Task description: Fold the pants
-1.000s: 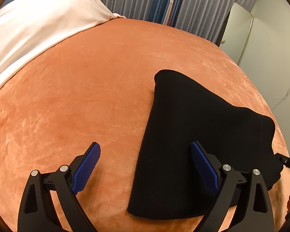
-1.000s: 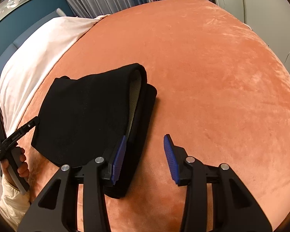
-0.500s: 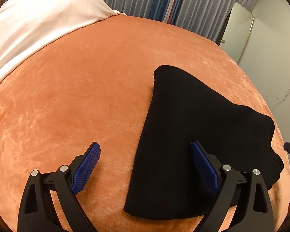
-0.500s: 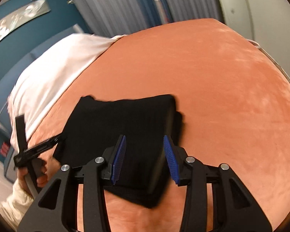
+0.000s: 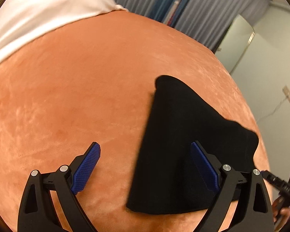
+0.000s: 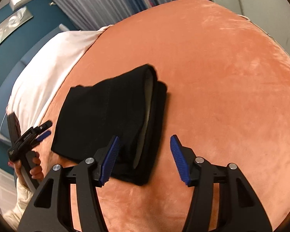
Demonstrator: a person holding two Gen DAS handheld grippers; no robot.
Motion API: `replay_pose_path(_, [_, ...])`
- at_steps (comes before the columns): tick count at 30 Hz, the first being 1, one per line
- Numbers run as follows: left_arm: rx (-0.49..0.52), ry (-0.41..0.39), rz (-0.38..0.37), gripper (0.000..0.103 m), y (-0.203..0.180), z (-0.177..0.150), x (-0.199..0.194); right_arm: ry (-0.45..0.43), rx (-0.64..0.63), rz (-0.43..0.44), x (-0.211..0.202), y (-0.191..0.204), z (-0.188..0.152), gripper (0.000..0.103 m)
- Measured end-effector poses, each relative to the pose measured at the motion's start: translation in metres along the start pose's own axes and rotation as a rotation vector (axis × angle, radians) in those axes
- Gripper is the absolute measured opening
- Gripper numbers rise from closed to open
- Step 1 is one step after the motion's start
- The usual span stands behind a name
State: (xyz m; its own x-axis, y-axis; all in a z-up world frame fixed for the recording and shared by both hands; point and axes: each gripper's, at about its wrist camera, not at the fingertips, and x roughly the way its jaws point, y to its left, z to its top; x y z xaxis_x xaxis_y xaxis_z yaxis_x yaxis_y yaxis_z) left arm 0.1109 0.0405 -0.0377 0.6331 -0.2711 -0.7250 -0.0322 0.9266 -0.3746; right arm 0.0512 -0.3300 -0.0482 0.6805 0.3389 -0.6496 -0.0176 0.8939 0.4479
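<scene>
While both tools hover above the bed, the black pants [image 5: 185,147] lie folded into a compact stack on the orange blanket [image 5: 77,96], resting at about four o'clock in the left wrist view and toward nine o'clock of centre in the right wrist view [image 6: 110,119]. The left gripper [image 5: 145,166] has its jaws spread wide with nothing between them; its left pad hangs over bare blanket and its right pad over the pants. The right gripper [image 6: 144,160] is likewise parted and empty, its left pad above the near edge of the stack, its right pad above the blanket [image 6: 222,87]. In the right wrist view the folded layers show a pale inner lining along the stack's three o'clock edge. A white sheet [image 5: 38,9] covers the bed at eleven o'clock, with grey curtains [image 5: 193,5] behind at twelve. The person's left hand [image 6: 35,166] shows at eight o'clock in the right wrist view, around the other tool's handle.
</scene>
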Motion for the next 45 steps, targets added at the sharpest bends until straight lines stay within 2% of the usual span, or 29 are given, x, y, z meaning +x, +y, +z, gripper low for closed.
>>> replay_pose_path(3, [0.006,-0.058,0.043,0.092,0.001,0.003,-0.014,-0.066,0.000,0.005,-0.015,0.008,0.004,0.054])
replay_pose_path(6, [0.061,-0.118,0.098,0.092,-0.005,0.002,-0.027,-0.122,-0.062,-0.052,-0.019,0.031,0.003,0.055])
replay_pose_path(9, [0.120,-0.152,0.137,0.092,-0.015,-0.001,-0.035,-0.125,-0.150,-0.051,-0.011,0.066,0.005,0.056])
replay_pose_path(12, [0.160,-0.163,0.134,0.092,-0.022,-0.003,-0.039,-0.104,-0.271,-0.023,0.015,0.117,0.014,0.055])
replay_pose_path(15, [0.169,-0.167,0.140,0.092,-0.023,-0.002,-0.040,-0.041,-0.343,0.006,0.050,0.164,0.024,0.039])
replay_pose_path(16, [0.169,-0.171,0.152,0.092,-0.022,-0.001,-0.040,-0.008,-0.364,0.040,0.069,0.182,0.027,0.028])
replay_pose_path(18, [0.163,-0.180,0.191,0.092,-0.017,0.001,-0.044,0.053,-0.381,0.035,0.102,0.196,0.030,0.021])
replay_pose_path(19, [0.159,-0.181,0.204,0.092,-0.014,0.003,-0.045,0.070,-0.384,-0.015,0.118,0.197,0.032,0.021])
replay_pose_path(20, [0.155,-0.179,0.214,0.092,-0.011,0.005,-0.045,0.088,-0.377,-0.130,0.141,0.187,0.036,0.021])
replay_pose_path(22, [0.157,-0.177,0.224,0.092,-0.006,0.006,-0.046,0.081,-0.331,-0.206,0.154,0.165,0.042,0.021])
replay_pose_path(24, [0.155,-0.171,0.229,0.092,-0.001,0.007,-0.047,0.065,-0.201,-0.180,0.145,0.142,0.052,0.016])
replay_pose_path(25, [0.153,-0.168,0.222,0.092,0.001,0.008,-0.047,0.060,-0.149,-0.131,0.136,0.144,0.057,0.019])
replay_pose_path(29, [0.151,-0.154,0.193,0.092,0.002,0.008,-0.044,0.063,-0.255,-0.031,0.138,0.206,0.064,0.021])
replay_pose_path(31, [0.159,-0.151,0.201,0.092,0.001,0.005,-0.044,0.108,-0.293,-0.043,0.164,0.229,0.070,0.021])
replay_pose_path(34, [0.164,-0.154,0.214,0.092,0.002,0.001,-0.046,0.167,-0.278,-0.144,0.224,0.231,0.085,0.018])
replay_pose_path(36, [0.161,-0.152,0.202,0.092,0.004,0.002,-0.047,0.156,-0.222,-0.162,0.230,0.230,0.094,0.017])
replay_pose_path(37, [0.156,-0.152,0.201,0.092,0.005,0.004,-0.048,0.116,-0.195,-0.133,0.219,0.232,0.098,0.020])
replay_pose_path(39, [0.141,-0.156,0.196,0.092,0.009,0.007,-0.049,0.072,-0.232,-0.058,0.195,0.244,0.094,0.020])
replay_pose_path(41, [0.129,-0.154,0.182,0.092,0.012,0.009,-0.049,0.093,-0.281,-0.018,0.194,0.257,0.085,0.020])
replay_pose_path(42, [0.126,-0.150,0.179,0.092,0.013,0.011,-0.049,0.130,-0.316,-0.033,0.205,0.263,0.079,0.019])
replay_pose_path(43, [0.125,-0.146,0.178,0.092,0.013,0.011,-0.048,0.172,-0.356,-0.096,0.226,0.265,0.073,0.018])
replay_pose_path(45, [0.137,-0.136,0.181,0.092,0.011,0.009,-0.045,0.179,-0.367,-0.126,0.240,0.259,0.071,0.017])
